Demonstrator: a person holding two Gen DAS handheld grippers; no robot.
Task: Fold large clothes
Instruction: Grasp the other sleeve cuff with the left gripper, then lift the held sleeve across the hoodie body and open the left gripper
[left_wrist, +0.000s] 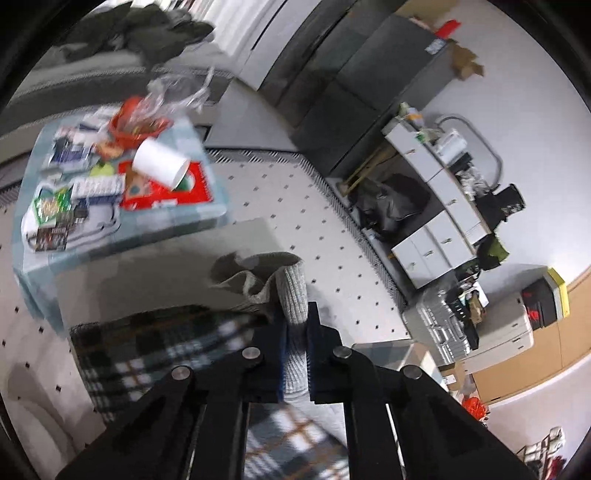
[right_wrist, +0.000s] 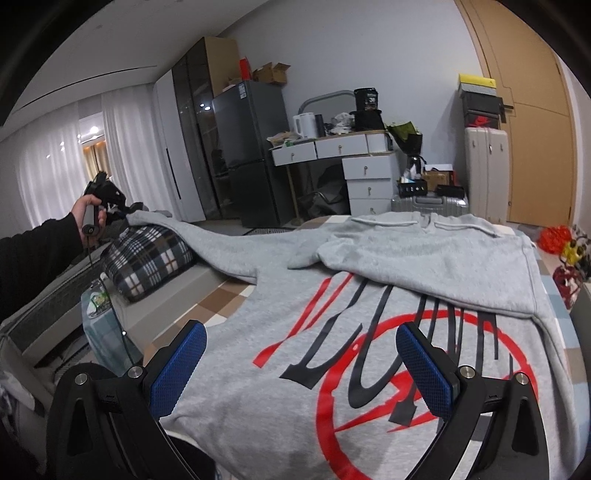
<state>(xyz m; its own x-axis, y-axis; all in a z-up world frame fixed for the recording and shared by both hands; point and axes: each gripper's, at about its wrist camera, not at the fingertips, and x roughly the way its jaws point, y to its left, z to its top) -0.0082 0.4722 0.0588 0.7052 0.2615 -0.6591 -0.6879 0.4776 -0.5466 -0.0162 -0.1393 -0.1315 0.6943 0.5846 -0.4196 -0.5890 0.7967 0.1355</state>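
- We see the grey sweatshirt spread over the bed, its red and black print facing up and its far part folded over toward 12 o'clock.
- One sleeve stretches toward 10 o'clock across a plaid pillow.
- Our left tool is clamped on the sleeve's ribbed cuff.
- Our right tool hovers over the print at 6 o'clock, its blue pads wide apart, holding nothing.

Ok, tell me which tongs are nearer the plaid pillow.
Left. The left tongs are shut on the grey hoodie's sleeve cuff directly above the plaid pillow. The right tongs hang open over the hoodie's printed body, away from the pillow.
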